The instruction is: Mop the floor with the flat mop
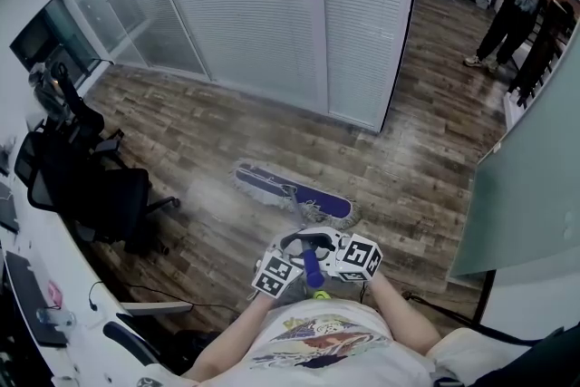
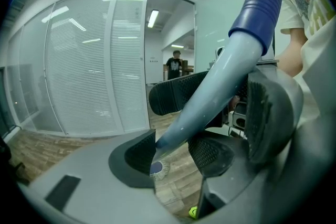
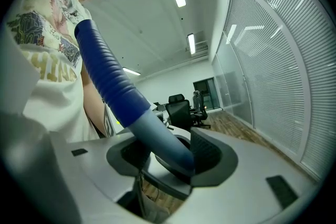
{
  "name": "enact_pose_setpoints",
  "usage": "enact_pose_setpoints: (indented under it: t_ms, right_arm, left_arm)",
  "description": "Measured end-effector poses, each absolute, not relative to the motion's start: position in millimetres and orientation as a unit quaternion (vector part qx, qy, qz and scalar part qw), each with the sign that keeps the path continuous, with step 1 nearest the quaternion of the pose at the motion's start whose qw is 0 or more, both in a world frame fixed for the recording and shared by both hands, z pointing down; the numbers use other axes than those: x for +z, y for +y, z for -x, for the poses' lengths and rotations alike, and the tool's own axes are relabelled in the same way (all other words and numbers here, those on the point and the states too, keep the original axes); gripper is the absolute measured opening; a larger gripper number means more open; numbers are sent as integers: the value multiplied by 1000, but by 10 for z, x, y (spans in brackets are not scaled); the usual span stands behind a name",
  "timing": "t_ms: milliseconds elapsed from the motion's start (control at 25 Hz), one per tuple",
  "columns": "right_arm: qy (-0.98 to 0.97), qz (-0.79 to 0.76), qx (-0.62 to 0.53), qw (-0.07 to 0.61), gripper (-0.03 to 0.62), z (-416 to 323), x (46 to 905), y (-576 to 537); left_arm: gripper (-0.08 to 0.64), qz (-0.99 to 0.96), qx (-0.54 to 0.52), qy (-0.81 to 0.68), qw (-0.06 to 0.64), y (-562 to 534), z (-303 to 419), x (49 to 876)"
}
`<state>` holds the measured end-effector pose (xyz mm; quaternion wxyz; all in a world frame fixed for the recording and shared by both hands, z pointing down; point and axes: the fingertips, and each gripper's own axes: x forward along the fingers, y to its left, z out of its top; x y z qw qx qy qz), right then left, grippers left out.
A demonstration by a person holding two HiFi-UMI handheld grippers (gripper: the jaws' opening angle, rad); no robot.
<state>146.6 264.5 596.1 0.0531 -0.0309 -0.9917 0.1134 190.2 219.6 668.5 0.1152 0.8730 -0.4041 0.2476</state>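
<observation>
The flat mop head (image 1: 292,192), purple with a pale fringe, lies on the wooden floor (image 1: 217,136) just ahead of me. Its handle (image 1: 313,267) rises to my chest; it is a pale shaft (image 2: 210,97) with a ribbed blue grip (image 2: 260,0). My left gripper (image 1: 292,251) and right gripper (image 1: 333,247) sit side by side on that handle. In the left gripper view the shaft runs down between the jaws of the left gripper (image 2: 170,152). In the right gripper view the right gripper (image 3: 168,157) has the handle (image 3: 157,136) between its pads (image 3: 210,152).
Black office chairs (image 1: 91,186) and a white desk edge (image 1: 54,249) crowd the left. White-blinded glass partitions (image 1: 272,14) close off the far side, and a pale wall panel (image 1: 526,195) stands on the right. People (image 1: 521,9) stand at the far right. A cable (image 1: 154,290) trails on the floor.
</observation>
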Motion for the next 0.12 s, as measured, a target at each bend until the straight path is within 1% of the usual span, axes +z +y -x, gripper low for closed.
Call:
enact_pose_setpoints:
  t_ms: [120]
  right_arm:
    - [-992, 30, 114, 53, 212, -1468, 5953, 2669]
  left_arm:
    - [183, -874, 251, -399, 116, 2224, -1907, 6678]
